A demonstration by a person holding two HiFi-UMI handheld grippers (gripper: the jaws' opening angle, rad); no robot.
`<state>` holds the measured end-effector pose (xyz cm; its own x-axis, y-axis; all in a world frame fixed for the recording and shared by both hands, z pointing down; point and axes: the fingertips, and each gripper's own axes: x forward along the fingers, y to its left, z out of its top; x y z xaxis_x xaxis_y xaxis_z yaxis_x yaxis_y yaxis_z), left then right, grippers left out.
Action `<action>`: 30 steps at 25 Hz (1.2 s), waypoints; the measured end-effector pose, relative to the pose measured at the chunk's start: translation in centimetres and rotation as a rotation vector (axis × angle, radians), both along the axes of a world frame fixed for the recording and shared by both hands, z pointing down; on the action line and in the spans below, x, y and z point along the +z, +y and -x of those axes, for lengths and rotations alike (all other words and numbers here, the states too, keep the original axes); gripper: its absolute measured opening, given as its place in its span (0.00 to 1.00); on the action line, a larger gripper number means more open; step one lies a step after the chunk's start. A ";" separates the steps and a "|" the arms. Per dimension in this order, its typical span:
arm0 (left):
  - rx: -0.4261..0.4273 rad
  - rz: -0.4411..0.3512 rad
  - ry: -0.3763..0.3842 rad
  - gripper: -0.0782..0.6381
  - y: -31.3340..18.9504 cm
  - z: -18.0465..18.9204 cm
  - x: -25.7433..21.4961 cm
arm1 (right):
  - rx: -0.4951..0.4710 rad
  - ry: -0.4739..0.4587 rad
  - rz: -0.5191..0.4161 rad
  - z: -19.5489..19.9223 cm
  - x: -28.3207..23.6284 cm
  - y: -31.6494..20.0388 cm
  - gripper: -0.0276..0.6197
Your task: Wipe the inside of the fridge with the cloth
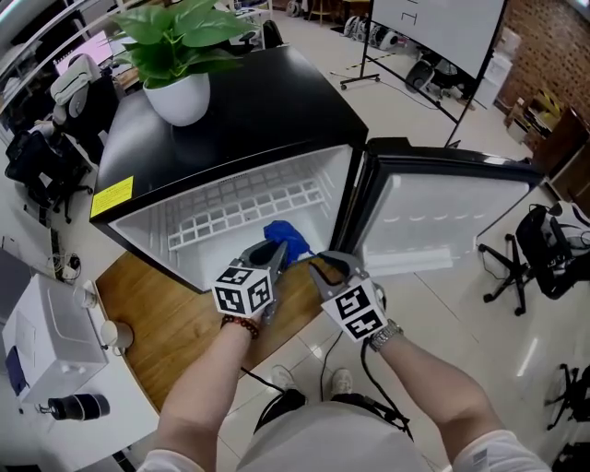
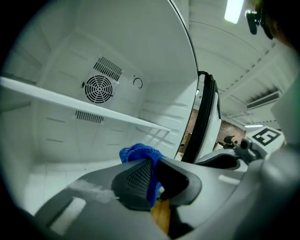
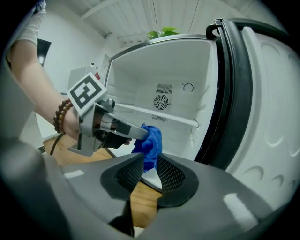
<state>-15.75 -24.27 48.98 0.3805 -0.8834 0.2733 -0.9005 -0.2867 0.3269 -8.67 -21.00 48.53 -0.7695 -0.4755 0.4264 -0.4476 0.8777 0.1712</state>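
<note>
No words can be read. A yellow label (image 1: 112,196) on the fridge (image 1: 230,120) is printed too small; square markers are shown on the left cube (image 1: 244,291) and right cube (image 1: 357,312).

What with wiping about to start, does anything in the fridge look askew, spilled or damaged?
Nothing stands out: the fridge shows no spill, its shelf sits straight, the left gripper pinches the blue cloth.

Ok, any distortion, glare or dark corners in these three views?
Head view: sharp, even light, soft sheen on the black fridge top. Left gripper view: fisheye, black corners, ceiling light blown out. Right gripper view: fisheye bows the fridge door; evenly lit.
</note>
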 end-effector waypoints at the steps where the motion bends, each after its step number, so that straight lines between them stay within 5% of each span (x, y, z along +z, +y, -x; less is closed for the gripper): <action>1: -0.020 -0.005 -0.026 0.16 -0.6 0.1 0.1 | -0.003 -0.001 -0.003 -0.1 -0.3 -0.1 0.18; 13: -0.223 -0.022 -0.176 0.16 -8.2 1.7 2.5 | -0.103 -0.049 0.005 -1.0 -2.3 0.5 0.14; 19: -0.283 -0.037 -0.196 0.16 -10.9 2.2 3.6 | -0.149 -0.082 0.016 -1.5 -3.0 0.5 0.05; 30: -0.324 -0.068 -0.184 0.16 -14.4 2.5 4.8 | -0.186 -0.098 0.058 -2.2 -2.5 0.9 0.05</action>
<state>-18.28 -38.71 53.75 0.0287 -0.9684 0.2478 -0.9899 0.0069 0.1416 -6.50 -20.06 46.02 -0.8810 -0.2982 0.3673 -0.2888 0.9539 0.0818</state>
